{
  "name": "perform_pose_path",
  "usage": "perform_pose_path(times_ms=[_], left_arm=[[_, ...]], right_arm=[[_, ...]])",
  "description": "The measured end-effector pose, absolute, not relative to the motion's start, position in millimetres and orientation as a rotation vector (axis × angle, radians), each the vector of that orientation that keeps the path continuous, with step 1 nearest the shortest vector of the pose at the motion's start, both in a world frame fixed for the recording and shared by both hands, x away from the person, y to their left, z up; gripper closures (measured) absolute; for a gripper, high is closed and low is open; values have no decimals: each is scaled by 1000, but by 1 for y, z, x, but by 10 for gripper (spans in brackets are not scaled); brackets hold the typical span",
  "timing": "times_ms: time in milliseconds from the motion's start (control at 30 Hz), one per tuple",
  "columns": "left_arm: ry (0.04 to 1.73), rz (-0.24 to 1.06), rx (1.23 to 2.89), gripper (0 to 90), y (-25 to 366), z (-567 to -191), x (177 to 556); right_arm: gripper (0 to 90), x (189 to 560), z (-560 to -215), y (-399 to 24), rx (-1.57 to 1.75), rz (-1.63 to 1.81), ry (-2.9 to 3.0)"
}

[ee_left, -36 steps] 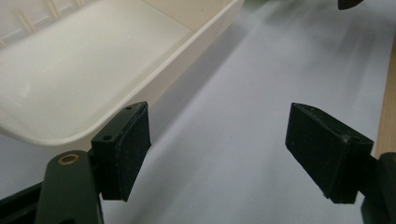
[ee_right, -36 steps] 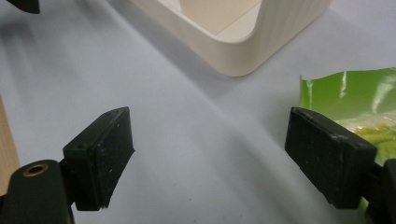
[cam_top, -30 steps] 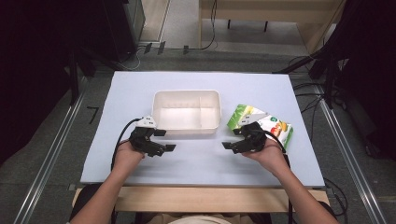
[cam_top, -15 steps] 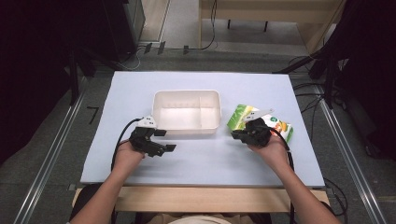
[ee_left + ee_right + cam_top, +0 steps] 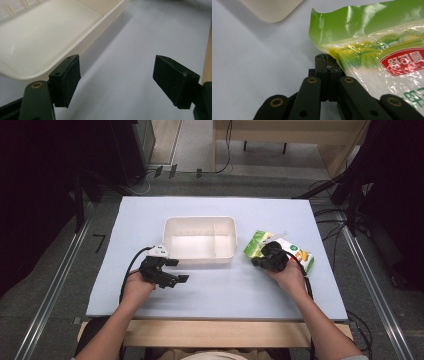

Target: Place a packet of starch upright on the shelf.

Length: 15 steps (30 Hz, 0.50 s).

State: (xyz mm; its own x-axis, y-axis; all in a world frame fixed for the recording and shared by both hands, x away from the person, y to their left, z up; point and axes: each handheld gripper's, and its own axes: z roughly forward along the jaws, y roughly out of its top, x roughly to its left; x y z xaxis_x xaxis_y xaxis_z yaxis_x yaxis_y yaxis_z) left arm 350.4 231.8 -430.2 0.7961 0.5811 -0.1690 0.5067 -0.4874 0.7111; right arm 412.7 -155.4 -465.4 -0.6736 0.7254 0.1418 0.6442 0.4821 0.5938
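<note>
The green snack bag, lying on the table just right of the white tray, has just been pinched at its edge as the right hand-held gripper closed; a lift toward the tray is probably called for next, while the left hand-held gripper is held wide open, empty

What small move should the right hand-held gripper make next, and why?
Probably lift a little and check the hold. The right hand-held gripper has just closed on the edge of the green bag, its jaws pressed together there. The white tray lies open to the left, the likely place for the bag.
</note>
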Motion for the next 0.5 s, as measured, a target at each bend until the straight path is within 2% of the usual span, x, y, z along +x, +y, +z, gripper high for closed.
perform_pose_path(times_ms=[333, 500], left_arm=[[800, 121, 2183, 228, 234, -430, 351], [801, 125, 2171, 227, 235, -430, 351]], right_arm=[[900, 438, -465, -163, 1320, 964, 2544], [900, 435, -444, -180, 1299, 1091, 2493]])
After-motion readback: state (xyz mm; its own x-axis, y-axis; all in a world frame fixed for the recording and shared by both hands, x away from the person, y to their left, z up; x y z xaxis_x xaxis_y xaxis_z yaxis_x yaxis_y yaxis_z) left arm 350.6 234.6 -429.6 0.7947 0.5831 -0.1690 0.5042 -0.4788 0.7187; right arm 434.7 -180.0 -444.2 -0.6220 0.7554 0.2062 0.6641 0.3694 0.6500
